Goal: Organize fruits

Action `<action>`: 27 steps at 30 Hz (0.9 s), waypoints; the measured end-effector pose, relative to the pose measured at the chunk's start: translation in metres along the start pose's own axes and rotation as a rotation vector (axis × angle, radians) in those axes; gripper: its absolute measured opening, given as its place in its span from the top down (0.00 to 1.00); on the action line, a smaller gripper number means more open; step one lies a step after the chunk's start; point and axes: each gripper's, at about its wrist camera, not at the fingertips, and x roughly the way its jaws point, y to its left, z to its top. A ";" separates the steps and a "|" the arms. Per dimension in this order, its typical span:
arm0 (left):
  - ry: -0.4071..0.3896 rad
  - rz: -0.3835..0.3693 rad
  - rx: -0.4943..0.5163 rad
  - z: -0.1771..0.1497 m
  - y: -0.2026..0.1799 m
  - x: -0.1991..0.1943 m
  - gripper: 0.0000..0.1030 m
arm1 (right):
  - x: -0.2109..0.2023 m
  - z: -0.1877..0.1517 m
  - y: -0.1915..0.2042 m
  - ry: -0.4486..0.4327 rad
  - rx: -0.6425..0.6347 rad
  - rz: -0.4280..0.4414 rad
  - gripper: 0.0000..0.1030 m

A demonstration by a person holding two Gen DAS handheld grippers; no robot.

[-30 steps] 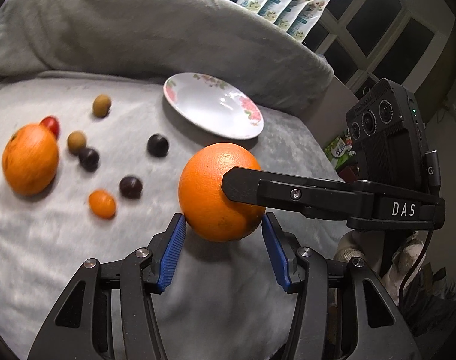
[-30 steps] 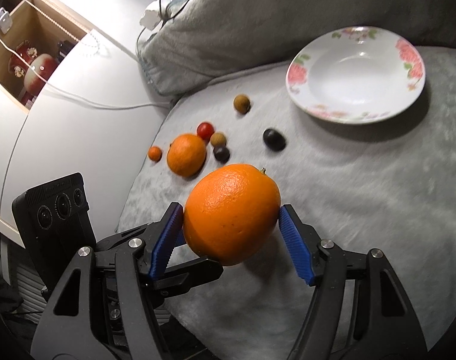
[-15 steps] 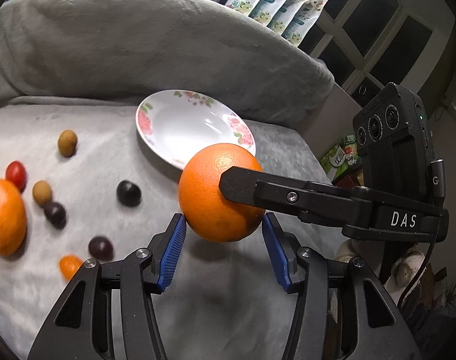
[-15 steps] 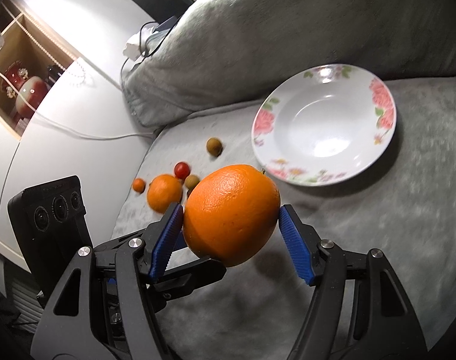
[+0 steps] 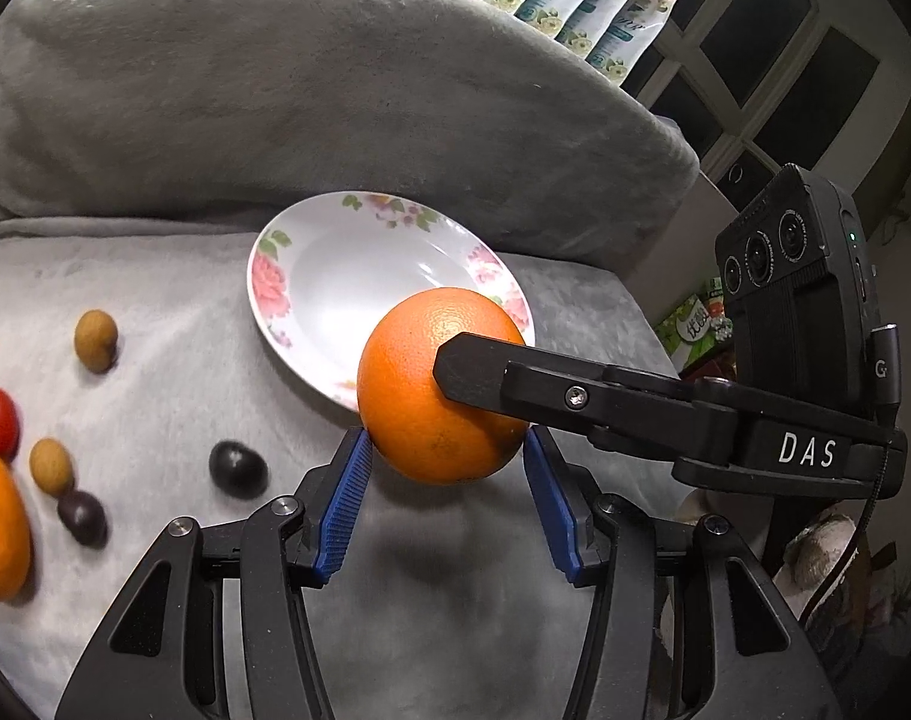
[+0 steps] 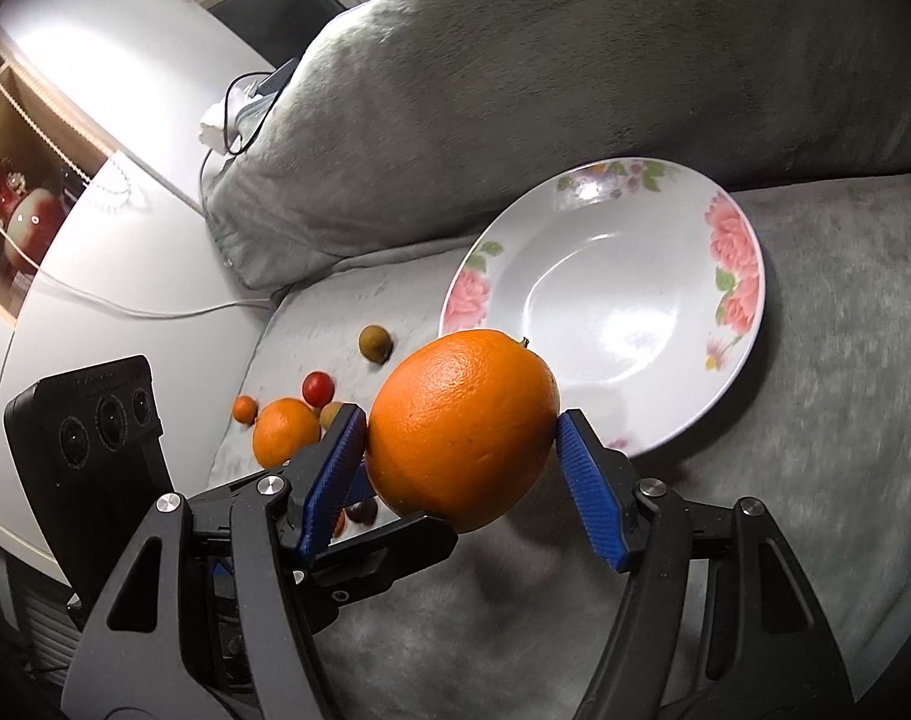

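Orange [image 5: 431,396], clenched by the fingers of our left gripper [image 5: 444,443] and right gripper [image 6: 460,420], has travelled to the near rim of the plate [image 5: 263,276], so we release soon

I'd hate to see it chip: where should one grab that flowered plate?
Probably take the plate by its raised rim at the near right edge, one finger over and one under. It is shallow and too wide to span, and the pillow crowds its far side.
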 end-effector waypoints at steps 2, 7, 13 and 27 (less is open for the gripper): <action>0.001 0.002 -0.004 0.003 0.001 0.004 0.50 | 0.002 0.003 -0.003 0.001 0.004 0.000 0.33; -0.002 0.008 -0.008 0.005 0.002 0.005 0.53 | 0.006 0.009 -0.008 0.001 0.025 0.000 0.33; -0.024 0.038 0.003 0.008 0.004 -0.003 0.53 | -0.014 0.016 -0.003 -0.088 -0.013 -0.060 0.33; -0.095 0.084 0.024 0.006 0.010 -0.032 0.53 | -0.039 0.016 0.004 -0.196 -0.027 -0.148 0.22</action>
